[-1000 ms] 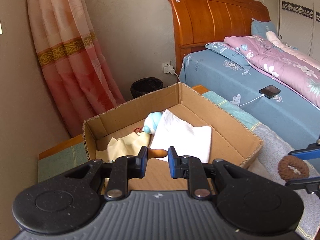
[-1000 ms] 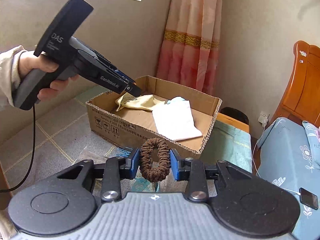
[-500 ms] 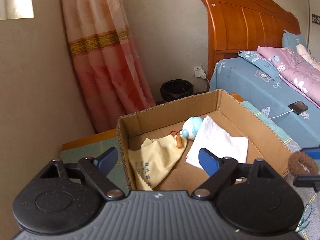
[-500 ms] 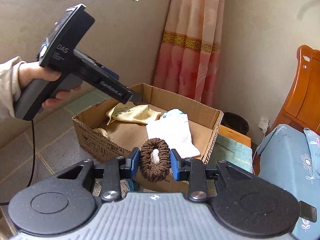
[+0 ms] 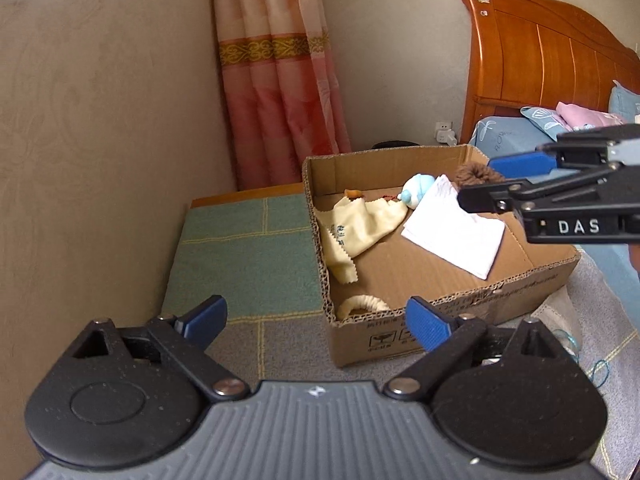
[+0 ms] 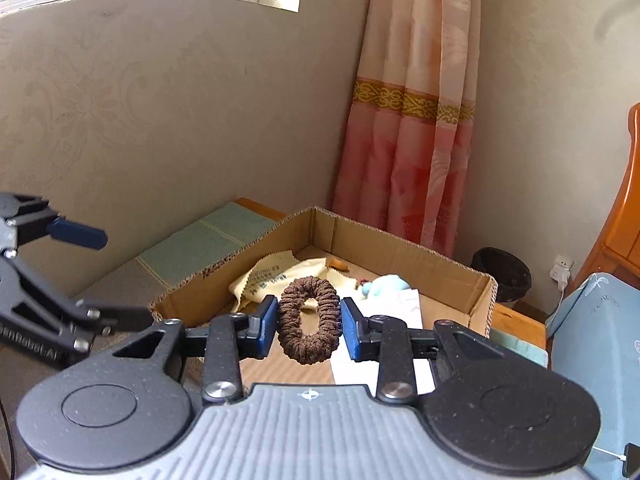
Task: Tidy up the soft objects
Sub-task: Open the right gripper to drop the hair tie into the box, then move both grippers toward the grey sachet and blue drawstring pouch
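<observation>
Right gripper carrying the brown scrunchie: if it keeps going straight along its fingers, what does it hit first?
Probably the pale yellow cloth on the floor of the open cardboard box. The right gripper, with the brown scrunchie between its just-widening jaws, points down into the box; depth is uncertain.

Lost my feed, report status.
Left gripper open, empty, just opened. Right gripper holds brown scrunchie, jaws just loosening, above cardboard box. Nothing blocking.
</observation>
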`<state>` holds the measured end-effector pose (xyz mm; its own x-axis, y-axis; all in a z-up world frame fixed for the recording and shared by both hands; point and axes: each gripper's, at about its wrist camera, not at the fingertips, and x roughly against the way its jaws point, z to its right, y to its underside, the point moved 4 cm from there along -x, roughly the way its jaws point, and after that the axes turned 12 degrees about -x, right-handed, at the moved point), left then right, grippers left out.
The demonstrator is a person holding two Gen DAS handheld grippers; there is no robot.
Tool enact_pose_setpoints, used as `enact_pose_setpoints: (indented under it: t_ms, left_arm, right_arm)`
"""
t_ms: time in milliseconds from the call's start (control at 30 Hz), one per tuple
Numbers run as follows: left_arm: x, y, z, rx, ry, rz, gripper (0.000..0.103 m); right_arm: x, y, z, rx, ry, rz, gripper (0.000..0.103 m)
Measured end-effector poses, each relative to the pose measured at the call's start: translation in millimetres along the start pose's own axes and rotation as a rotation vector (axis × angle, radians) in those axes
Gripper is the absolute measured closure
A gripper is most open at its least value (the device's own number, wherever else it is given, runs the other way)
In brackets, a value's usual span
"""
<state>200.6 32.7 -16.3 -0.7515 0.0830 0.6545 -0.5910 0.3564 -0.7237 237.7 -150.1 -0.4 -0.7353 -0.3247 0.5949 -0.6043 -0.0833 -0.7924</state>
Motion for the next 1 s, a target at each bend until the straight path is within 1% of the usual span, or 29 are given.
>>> enact_pose_setpoints:
  t_ms: [33, 67, 133, 233, 433, 600, 767, 1000]
  left_arm:
    - [2, 3, -1, 0.006, -0.007, -0.006, 0.007]
    - [3, 5, -2, 0.010, -0.010, -0.009, 0.007]
    - [7, 8, -5, 0.021, -0.015, -0.009, 0.007]
    - [12, 12, -7, 0.025, -0.013, -0.004, 0.003]
    - [23, 11, -1, 0.008, -0.005, 0.021, 0.002]
    - [32, 16, 8, 0.003, -0.001, 0.033, 0.002]
    - [34, 23, 15, 0.008, 0.012, 0.044, 0.002]
    - [26, 38, 27, 0.001, 0.024, 0.002, 0.002]
  right_arm:
    - [-3, -4, -3, 0.000, -0.001, 0.006, 0.040]
    - [-6, -7, -6, 0.005, 0.007, 0.006, 0.017]
    - [-7, -9, -8, 0.008, 0.019, 0.020, 0.000]
    - [0, -6, -10, 0.007, 0.031, 0.020, 0.000]
    - [16, 7, -5, -0.010, 0.075, -0.001, 0.000]
    - [29, 23, -1, -0.045, 0.079, -0.016, 0.000]
    - [38, 46, 3, -0.084, 0.084, -0.027, 0.000]
    - [48, 91, 10, -0.173, 0.079, -0.071, 0.000]
